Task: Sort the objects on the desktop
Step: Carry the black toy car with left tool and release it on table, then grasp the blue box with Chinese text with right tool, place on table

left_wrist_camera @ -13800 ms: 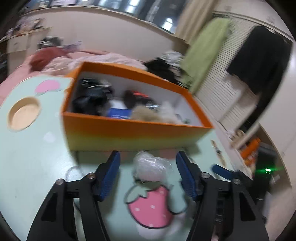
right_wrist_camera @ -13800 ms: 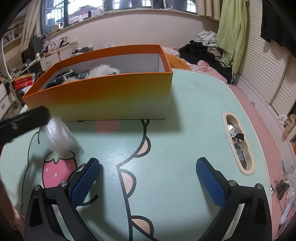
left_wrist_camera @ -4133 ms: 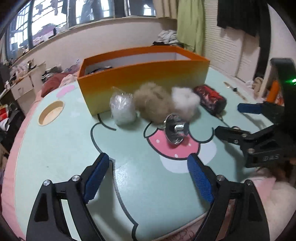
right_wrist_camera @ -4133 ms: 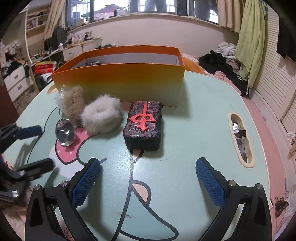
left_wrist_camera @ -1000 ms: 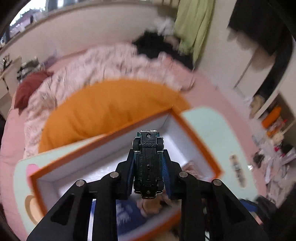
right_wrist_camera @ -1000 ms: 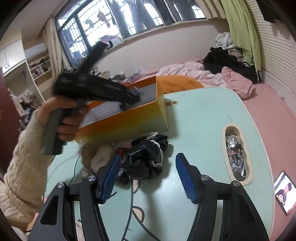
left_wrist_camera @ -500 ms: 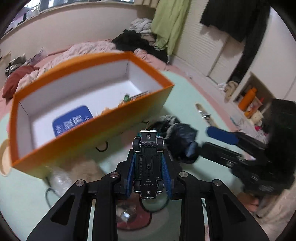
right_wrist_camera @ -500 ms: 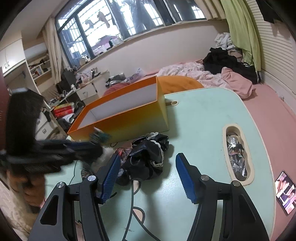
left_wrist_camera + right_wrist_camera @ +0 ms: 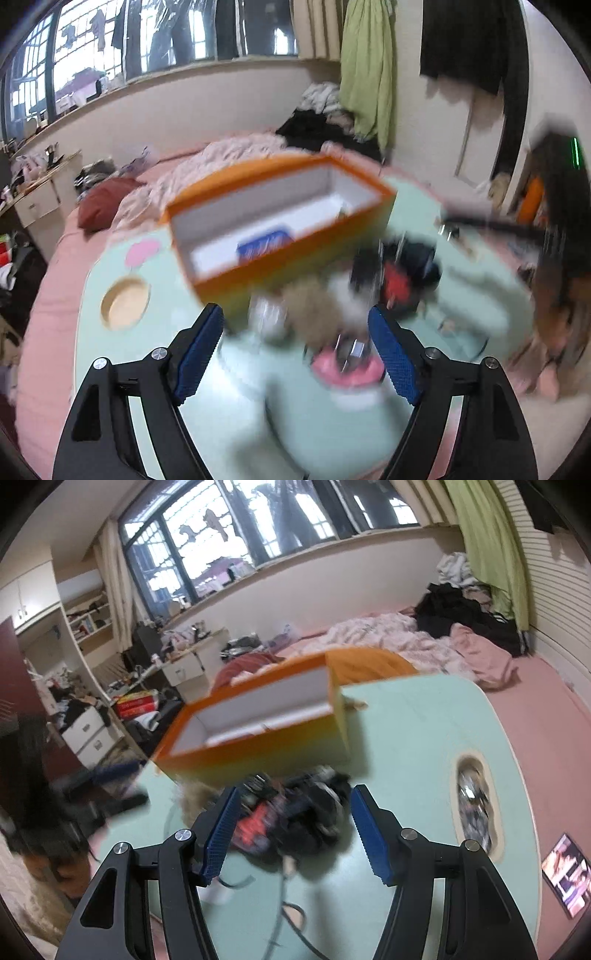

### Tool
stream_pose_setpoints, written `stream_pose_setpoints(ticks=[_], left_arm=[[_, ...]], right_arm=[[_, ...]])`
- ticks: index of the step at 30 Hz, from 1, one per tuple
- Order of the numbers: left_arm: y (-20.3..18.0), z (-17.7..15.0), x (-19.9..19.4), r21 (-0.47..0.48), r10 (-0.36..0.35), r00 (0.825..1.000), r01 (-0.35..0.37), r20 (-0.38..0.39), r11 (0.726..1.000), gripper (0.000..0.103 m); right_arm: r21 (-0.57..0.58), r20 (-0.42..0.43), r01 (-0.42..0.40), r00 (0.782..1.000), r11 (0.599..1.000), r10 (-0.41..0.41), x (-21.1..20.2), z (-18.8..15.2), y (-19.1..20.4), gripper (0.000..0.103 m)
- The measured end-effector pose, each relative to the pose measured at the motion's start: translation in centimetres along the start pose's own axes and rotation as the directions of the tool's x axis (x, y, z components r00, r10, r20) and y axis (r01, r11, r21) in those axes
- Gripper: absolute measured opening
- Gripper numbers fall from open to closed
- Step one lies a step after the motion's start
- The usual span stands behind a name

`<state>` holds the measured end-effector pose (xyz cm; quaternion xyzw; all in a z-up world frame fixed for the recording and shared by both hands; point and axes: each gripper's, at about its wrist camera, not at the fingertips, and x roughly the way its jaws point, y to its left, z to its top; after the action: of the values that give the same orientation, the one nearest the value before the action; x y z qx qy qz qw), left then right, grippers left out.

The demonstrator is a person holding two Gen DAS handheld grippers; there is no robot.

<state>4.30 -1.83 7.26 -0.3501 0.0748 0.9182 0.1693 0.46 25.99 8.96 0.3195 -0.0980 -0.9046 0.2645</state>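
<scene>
Both views motion-blurred. Left wrist view shows inside the orange box [image 9: 280,218]: white floor, a blue card [image 9: 264,246] lying in it; also a round wooden recess [image 9: 125,308] in the mint table [image 9: 236,413]. Right wrist view shows instead the oblong table slot [image 9: 476,805] holding crumpled foil, and a phone [image 9: 565,873] at the table edge. Loose pile sits on the table in front of the box: tan furry item [image 9: 314,314], black cloth [image 9: 314,823], red-marked dark case [image 9: 258,823]. Left gripper [image 9: 295,354] jaws wide apart, empty, touching nothing. Right gripper [image 9: 291,830] jaws apart, empty, above the pile.
</scene>
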Motion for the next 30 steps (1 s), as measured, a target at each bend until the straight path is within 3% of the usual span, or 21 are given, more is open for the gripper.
stream_pose_setpoints(ticks=[4, 7, 9, 12, 14, 17, 19, 20, 22, 23, 24, 27, 30], left_arm=[[-0.6, -3.3, 1.9, -0.03, 0.049, 0.997, -0.05, -0.052, 0.998, 0.08], [-0.7, -4.9, 4.0, -0.112, 0.057, 0.996, -0.065, -0.073, 0.992, 0.081], [-1.3, -5.3, 3.9, -0.087, 0.129, 0.992, -0.13, -0.017, 0.988, 0.083], [-1.2, -5.5, 4.0, -0.111, 0.132, 0.991, -0.131, -0.004, 0.985, 0.087], [-0.7, -5.7, 4.1, -0.142, 0.114, 0.993, -0.112, 0.004, 0.983, 0.09], [-0.5, -6.0, 4.0, -0.147, 0.124, 0.992, -0.12, 0.02, 0.982, 0.092], [-0.6, -6.1, 4.1, -0.143, 0.12, 0.992, -0.116, 0.023, 0.983, 0.092], [-0.7, -6.1, 4.2, -0.14, 0.118, 0.993, -0.114, 0.023, 0.984, 0.092], [-0.5, -6.0, 4.2, -0.141, 0.116, 0.993, -0.111, 0.023, 0.984, 0.092], [-0.9, -6.1, 3.9, -0.141, 0.116, 0.993, -0.112, 0.024, 0.984, 0.092], [-1.0, -6.2, 3.9, -0.141, 0.116, 0.993, -0.112, 0.024, 0.984, 0.092], [-1.0, -6.2, 3.8, -0.141, 0.118, 0.993, -0.113, 0.026, 0.984, 0.092], [-1.1, -6.3, 3.8, -0.141, 0.118, 0.993, -0.113, 0.026, 0.984, 0.092]], right_arm=[[-0.027, -0.096, -0.085, 0.992, 0.996, 0.082, 2.9, 4.2, 2.7, 0.062], [-0.018, -0.235, -0.146, 0.962, 0.989, 0.138, 7.4, 7.2, 4.8, 0.062], [-0.017, -0.348, -0.142, 0.929, 0.99, 0.128, 11.2, 8.7, 6.1, 0.062], [-0.013, -0.488, -0.077, 0.871, 0.997, 0.061, 16.5, 9.6, 7.3, 0.062], [-0.038, -0.536, -0.042, 0.844, 0.998, 0.015, 18.5, 9.3, 8.0, 0.062], [-0.103, -0.615, 0.02, 0.784, 0.994, -0.08, 21.7, 8.3, 8.8, 0.066], [-0.137, -0.636, 0.057, 0.76, 0.989, -0.132, 23.0, 7.6, 8.9, 0.078], [-0.14, -0.662, 0.057, 0.737, 0.988, -0.136, 23.9, 6.9, 8.7, 0.078], [-0.155, -0.649, 0.038, 0.75, 0.987, -0.13, 24.3, 6.3, 8.9, 0.084], [-0.18, -0.622, 0.069, 0.765, 0.981, -0.168, 24.0, 6.3, 8.9, 0.079], [-0.182, -0.606, 0.087, 0.775, 0.979, -0.182, 23.8, 6.4, 8.8, 0.068], [-0.127, -0.585, 0.068, 0.801, 0.99, -0.13, 23.2, 6.6, 7.6, 0.068], [-0.014, -0.487, -0.015, 0.873, 1.0, 0.006, 20.1, 8.4, 6.0, 0.067]])
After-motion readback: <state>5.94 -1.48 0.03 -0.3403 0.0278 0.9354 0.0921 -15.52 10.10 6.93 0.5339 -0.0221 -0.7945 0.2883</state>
